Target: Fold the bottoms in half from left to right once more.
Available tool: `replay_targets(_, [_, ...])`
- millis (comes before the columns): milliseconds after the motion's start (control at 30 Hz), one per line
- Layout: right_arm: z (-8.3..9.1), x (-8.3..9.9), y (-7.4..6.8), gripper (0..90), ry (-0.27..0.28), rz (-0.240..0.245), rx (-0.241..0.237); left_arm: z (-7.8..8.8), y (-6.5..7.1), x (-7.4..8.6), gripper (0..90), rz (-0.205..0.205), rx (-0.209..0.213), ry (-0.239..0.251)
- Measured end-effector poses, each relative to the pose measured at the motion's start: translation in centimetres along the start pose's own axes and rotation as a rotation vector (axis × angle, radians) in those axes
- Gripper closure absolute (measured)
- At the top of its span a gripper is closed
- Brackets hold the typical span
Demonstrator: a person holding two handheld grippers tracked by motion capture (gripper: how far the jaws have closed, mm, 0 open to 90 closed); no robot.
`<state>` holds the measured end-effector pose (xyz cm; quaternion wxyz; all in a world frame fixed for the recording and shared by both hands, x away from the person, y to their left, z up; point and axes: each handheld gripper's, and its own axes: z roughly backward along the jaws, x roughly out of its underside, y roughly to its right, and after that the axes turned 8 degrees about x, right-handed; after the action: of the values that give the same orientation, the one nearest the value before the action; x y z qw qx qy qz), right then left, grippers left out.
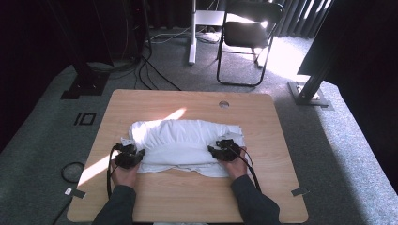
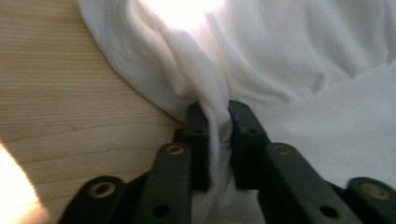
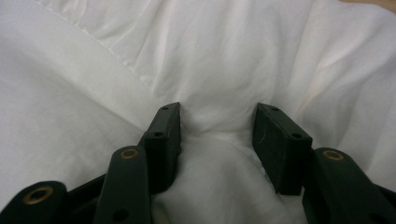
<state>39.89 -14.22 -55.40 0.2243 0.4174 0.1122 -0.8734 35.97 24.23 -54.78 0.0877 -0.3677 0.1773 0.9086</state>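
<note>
A white cloth [image 1: 183,140] lies bunched and puffed up in the middle of the wooden table [image 1: 187,197]. My left gripper [image 1: 134,154] is at the cloth's left edge. In the left gripper view its jaws [image 2: 217,114] are shut on a thin pinched fold of the cloth [image 2: 280,56]. My right gripper [image 1: 216,151] is at the cloth's right side. In the right gripper view its jaws [image 3: 217,116] stand wider, with a thick bunch of the cloth [image 3: 219,60] filling the gap and touching both pads.
Bare wood lies in front of the cloth and to both sides. A cable hole [image 1: 224,104] sits near the table's far edge. A black folding chair [image 1: 248,33] and cables stand on the carpet beyond the table.
</note>
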Motion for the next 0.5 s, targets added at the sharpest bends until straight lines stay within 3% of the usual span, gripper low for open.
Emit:
replay_targets(67, [0.1,0.0,0.0,50.8,-0.002,-0.001,-0.003,0.4,-0.7,0.0,84.5,0.017,0.041,0.035])
replay_targets(133, [0.1,0.0,0.0,50.8,-0.007,0.001,-0.005,1.4,-1.3,-0.1,85.1,0.036,0.101,0.108])
replay_targets(200, [0.3,0.0,0.0,50.8,-0.014,0.012,-0.004,2.6,-1.7,-0.4,85.1,0.025,0.163,0.191])
replay_targets(300, [0.4,-0.1,0.0,50.8,-0.028,0.016,-0.007,4.2,-1.8,-1.0,85.3,0.011,0.246,0.274])
replay_targets(433, [1.3,-0.9,-0.1,48.5,-0.037,0.029,0.003,5.3,-1.0,-2.4,85.3,-0.034,0.276,0.298])
replay_targets(500, [2.1,-1.7,-0.2,45.8,0.002,0.017,0.004,5.4,-0.7,-3.1,85.3,-0.048,0.282,0.302])
